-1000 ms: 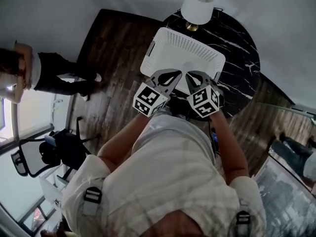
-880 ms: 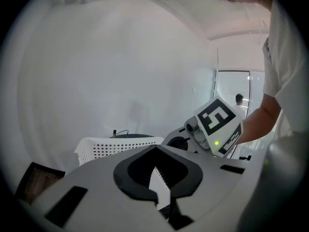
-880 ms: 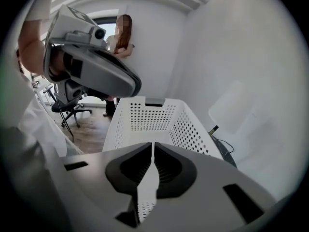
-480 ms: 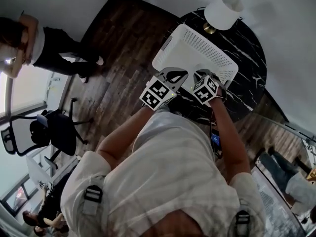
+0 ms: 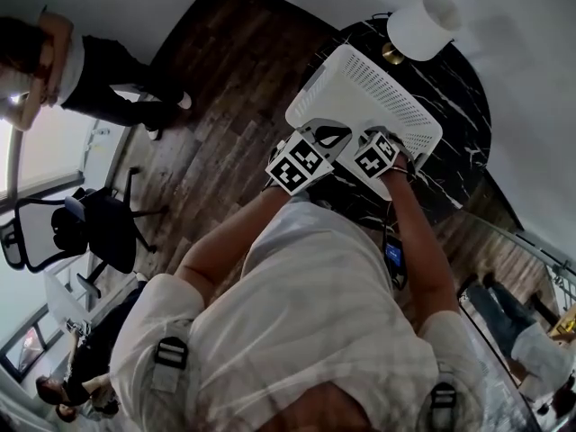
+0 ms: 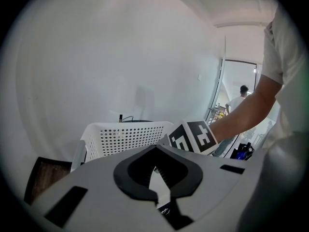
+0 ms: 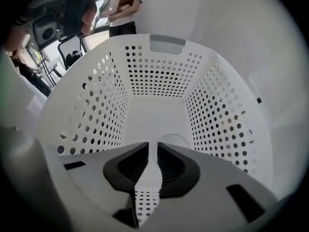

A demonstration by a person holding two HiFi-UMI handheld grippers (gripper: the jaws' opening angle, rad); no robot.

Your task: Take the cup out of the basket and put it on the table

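Note:
The white perforated basket (image 5: 364, 93) stands on the round black marble table (image 5: 463, 97). Both grippers hover side by side at its near rim. My left gripper (image 5: 333, 137) is shut and empty; in its own view the jaws (image 6: 155, 153) point over the basket (image 6: 120, 137) at the wall. Shut with only a thin slit, my right gripper (image 5: 369, 137) (image 7: 153, 148) looks down into the basket (image 7: 159, 81). On the basket floor just past its tips lies a pale round shape (image 7: 175, 140), probably the cup. It is hidden in the head view.
A lamp with a white shade (image 5: 423, 23) stands at the table's far edge behind the basket. Dark wooden floor surrounds the table. A person (image 5: 81, 70) stands at the upper left, an office chair (image 5: 63, 232) at the left, and other people at the lower corners.
Both grippers have moved forward together to the basket's near rim, and the right one now looks down into it. The jaws have stayed shut.

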